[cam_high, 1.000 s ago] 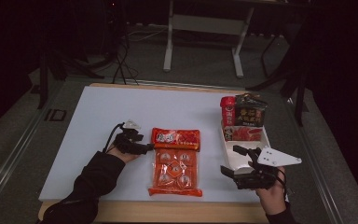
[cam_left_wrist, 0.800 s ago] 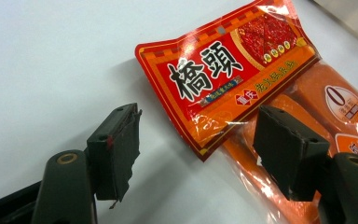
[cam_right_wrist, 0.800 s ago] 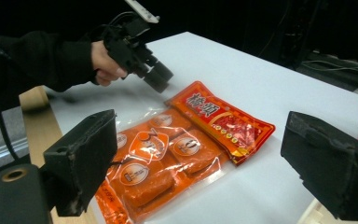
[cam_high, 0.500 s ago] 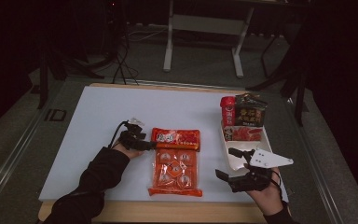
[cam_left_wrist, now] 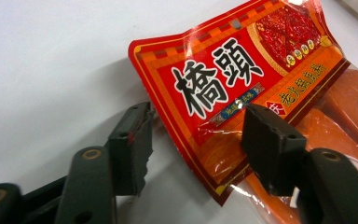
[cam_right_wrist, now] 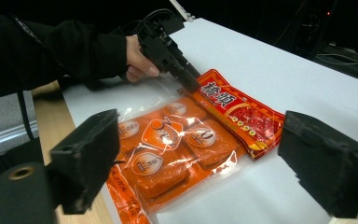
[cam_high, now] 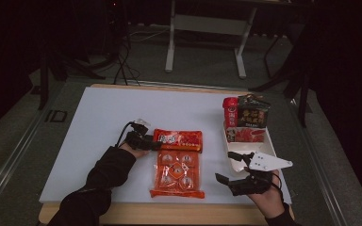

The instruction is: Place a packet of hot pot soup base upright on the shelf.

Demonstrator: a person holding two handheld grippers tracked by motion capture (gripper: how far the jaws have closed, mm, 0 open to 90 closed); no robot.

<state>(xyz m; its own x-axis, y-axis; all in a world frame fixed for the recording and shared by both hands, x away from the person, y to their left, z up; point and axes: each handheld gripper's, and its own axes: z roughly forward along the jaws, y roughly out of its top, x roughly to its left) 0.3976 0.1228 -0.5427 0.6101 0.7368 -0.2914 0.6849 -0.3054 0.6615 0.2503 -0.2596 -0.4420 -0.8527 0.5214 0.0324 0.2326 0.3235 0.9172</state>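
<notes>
A red packet [cam_high: 177,139] with large black characters [cam_left_wrist: 242,79] lies flat on the white table, overlapping the far end of a clear orange pack of sealed portions [cam_high: 176,172]. My left gripper [cam_high: 153,143] is at the red packet's left end. Its jaws [cam_left_wrist: 200,116] have just been closing and straddle the packet's corner, one beside the edge and one over the printed face, with a gap still between pads and packet. My right gripper [cam_high: 224,166] hovers open near the table's front right, with nothing between its jaws [cam_right_wrist: 200,135], facing the orange pack [cam_right_wrist: 168,149] and the left gripper [cam_right_wrist: 186,77].
A white tray [cam_high: 264,146] at the right holds a red packet [cam_high: 247,134]. Behind it stand a red canister [cam_high: 230,112] and a dark packet [cam_high: 253,112]. The wooden table edge [cam_high: 169,214] runs along the front. Metal stand legs rise beyond the far edge.
My left gripper has slid right and slightly forward onto the red packet's left end, and its jaws have narrowed. My right gripper has stayed about where it was.
</notes>
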